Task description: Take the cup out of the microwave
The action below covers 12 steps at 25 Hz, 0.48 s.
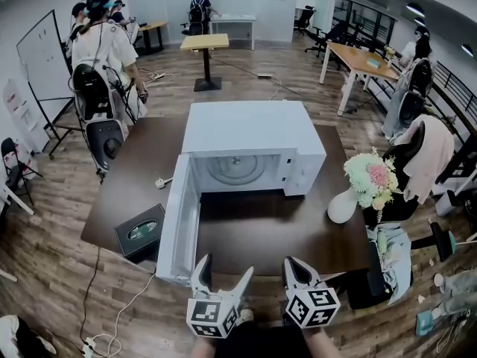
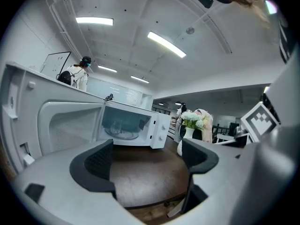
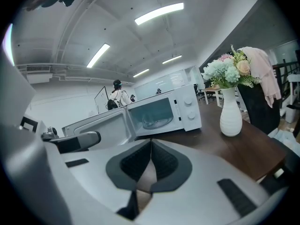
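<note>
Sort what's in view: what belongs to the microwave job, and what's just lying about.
Belongs to the job:
microwave; its open door; what looks like a clear cup inside; left gripper, open and empty; right gripper, shut and empty.

Just lying about:
white vase of flowers; black box; white plug.
</note>
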Each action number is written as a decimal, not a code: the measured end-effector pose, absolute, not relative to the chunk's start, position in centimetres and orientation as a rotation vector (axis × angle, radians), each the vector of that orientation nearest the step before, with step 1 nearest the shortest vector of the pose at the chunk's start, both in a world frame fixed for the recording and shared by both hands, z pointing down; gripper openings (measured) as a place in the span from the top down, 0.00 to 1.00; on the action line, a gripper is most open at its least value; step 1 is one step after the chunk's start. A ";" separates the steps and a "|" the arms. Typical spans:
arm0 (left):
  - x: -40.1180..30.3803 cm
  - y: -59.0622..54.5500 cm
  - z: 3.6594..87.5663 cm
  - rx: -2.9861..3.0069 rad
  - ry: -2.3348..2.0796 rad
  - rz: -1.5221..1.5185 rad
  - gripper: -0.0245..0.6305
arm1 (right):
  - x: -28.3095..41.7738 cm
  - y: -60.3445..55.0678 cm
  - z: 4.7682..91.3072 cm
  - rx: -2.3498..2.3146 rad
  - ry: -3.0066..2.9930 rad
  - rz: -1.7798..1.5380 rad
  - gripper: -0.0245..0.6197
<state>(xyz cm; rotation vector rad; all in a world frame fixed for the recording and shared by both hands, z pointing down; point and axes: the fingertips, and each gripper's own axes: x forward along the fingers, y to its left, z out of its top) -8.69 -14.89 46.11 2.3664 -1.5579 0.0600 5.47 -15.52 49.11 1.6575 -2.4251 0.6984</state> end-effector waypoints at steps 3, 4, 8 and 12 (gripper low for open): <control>-9.1 -15.1 46.5 2.360 -1.550 0.057 0.30 | 4.9 -15.8 49.3 1.651 -2.419 0.697 0.97; -9.2 -15.0 46.6 2.355 -1.548 0.055 0.30 | 4.7 -15.8 49.3 1.647 -2.415 0.697 0.97; -9.5 -14.8 47.1 2.344 -1.540 0.051 0.30 | 4.7 -15.7 49.7 1.645 -2.395 0.697 0.97; -9.3 -14.5 47.4 2.336 -1.543 0.048 0.30 | 4.9 -15.5 49.8 1.643 -2.384 0.700 0.97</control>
